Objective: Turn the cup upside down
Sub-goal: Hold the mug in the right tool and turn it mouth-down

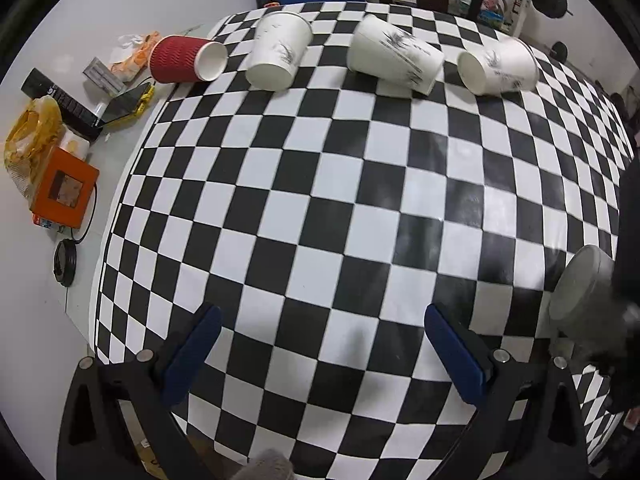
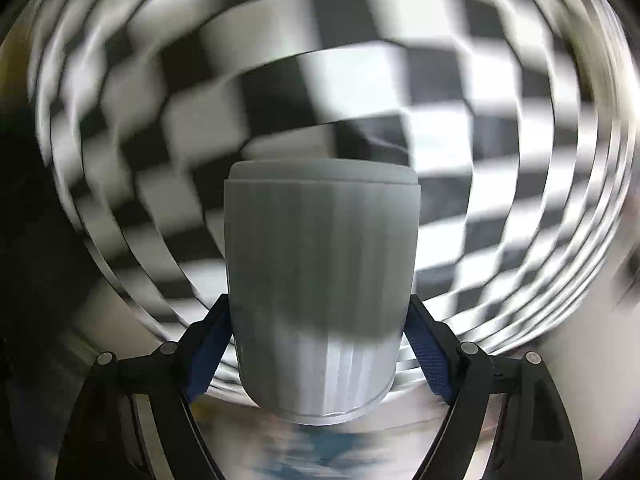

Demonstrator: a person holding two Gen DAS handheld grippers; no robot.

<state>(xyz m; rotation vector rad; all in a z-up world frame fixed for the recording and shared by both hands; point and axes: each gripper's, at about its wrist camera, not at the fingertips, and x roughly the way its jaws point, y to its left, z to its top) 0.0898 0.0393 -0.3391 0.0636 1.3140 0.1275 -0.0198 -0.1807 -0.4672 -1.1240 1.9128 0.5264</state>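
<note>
The right hand-held gripper [image 2: 320,344] pinches a pale grey, vertically ribbed cup with a stepped band at one end [image 2: 320,288], its blue textured pads [image 2: 430,364] pressed against the cup's two sides, and the cup is held clear above the black-and-white chequered surface [image 2: 460,92]. The swirled blur of the squares around the sharp cup suggests the wrist is rolling right now, so the flip looks to be underway rather than finished; which end is the mouth is hard to tell from this view, so how far the turn has gone stays uncertain. What seems left is completing the turn and setting the cup mouth-down on the surface. In the left wrist view the same grey cup [image 1: 580,292] shows at the right edge, matte and smooth-rimmed. The left hand-held gripper [image 1: 320,354] hovers with its fingers spread wide and nothing between them. Along the far side lie a red corrugated paper cup [image 1: 180,60] and three white printed paper cups [image 1: 278,52] [image 1: 394,56] [image 1: 498,67], all on their sides, thin-walled and tapered.
</note>
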